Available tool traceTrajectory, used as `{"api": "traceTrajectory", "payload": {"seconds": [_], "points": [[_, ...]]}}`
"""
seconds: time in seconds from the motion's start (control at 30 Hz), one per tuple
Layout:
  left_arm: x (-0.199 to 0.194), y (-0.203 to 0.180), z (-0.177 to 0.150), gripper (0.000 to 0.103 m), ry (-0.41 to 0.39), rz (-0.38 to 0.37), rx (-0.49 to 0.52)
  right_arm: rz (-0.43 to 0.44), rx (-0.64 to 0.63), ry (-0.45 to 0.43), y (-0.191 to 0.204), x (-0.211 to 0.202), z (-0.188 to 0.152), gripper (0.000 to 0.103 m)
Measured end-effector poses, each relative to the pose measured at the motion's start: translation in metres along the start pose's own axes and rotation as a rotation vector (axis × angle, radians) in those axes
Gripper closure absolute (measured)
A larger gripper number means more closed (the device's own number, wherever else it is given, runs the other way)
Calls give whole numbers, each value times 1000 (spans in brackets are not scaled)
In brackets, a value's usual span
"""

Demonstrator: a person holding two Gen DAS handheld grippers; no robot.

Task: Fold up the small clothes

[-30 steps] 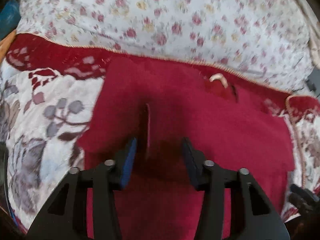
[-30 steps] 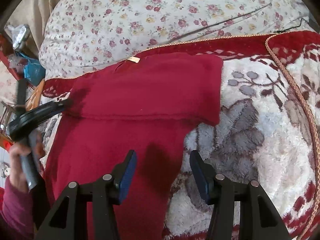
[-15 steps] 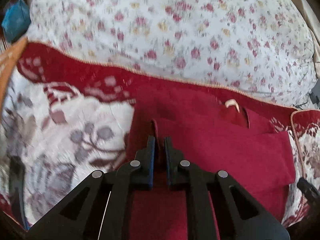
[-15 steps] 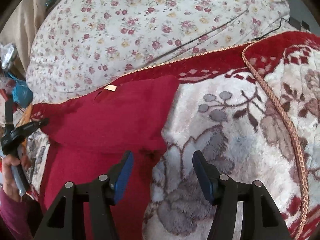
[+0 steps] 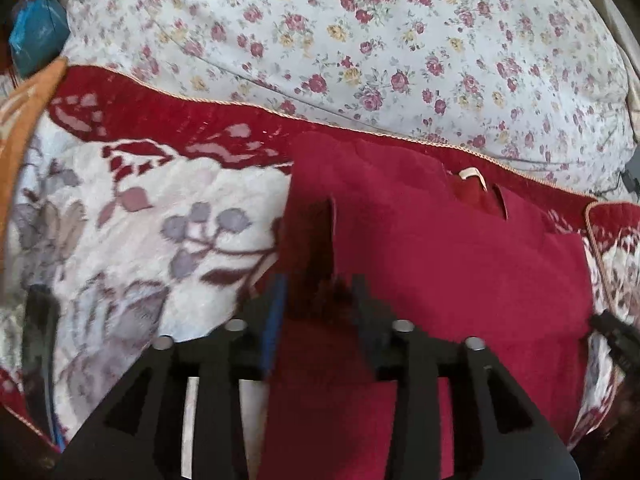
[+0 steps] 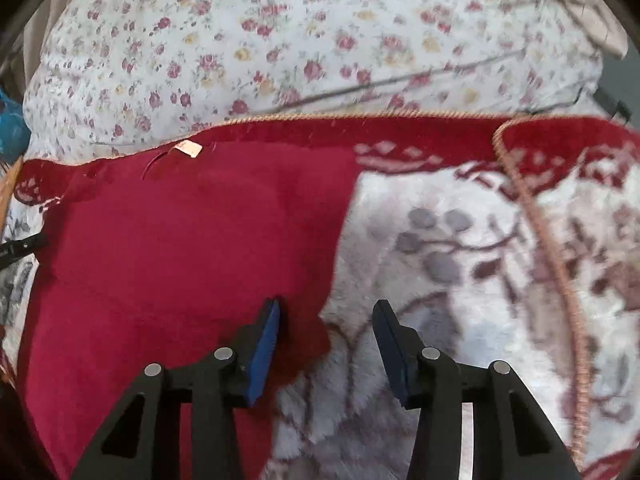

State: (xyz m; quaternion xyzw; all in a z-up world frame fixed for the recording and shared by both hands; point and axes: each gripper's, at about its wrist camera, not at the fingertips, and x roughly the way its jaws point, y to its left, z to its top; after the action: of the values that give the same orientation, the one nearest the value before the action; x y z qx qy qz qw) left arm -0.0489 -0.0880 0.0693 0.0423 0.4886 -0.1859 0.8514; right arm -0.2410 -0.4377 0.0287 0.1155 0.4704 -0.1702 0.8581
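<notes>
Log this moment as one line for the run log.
left gripper: just opened over red garment fold | right gripper: open, closing, straddling garment edge

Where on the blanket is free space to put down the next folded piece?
Free: the plush red-and-white floral blanket to the right of the dark red fleece garment, up to the braided cord edge; also the blanket patch left of the garment in the left wrist view. Crowded: the middle, under the garment.
</notes>
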Motion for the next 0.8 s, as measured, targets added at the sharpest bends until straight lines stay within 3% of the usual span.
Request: {"api": "traceTrajectory", "payload": {"seconds": [0.1, 0.17, 0.4, 0.67, 0.8], "points": [[-14, 1, -16, 65, -11, 19, 27, 25, 2, -25, 1, -18, -6, 57], [-25, 0, -29, 65, -27, 37, 42, 87, 23, -8, 1, -22, -15, 57], [-57, -6, -61, 65, -59, 37, 77, 148, -3, 39, 16, -34, -46, 54], [-78, -8, -98, 65, -47, -1, 126, 296, -25, 161, 24, -44, -97, 52], [-80, 9, -119, 65, -5, -47, 106, 349, -48, 183, 28, -54, -122, 39]]}}
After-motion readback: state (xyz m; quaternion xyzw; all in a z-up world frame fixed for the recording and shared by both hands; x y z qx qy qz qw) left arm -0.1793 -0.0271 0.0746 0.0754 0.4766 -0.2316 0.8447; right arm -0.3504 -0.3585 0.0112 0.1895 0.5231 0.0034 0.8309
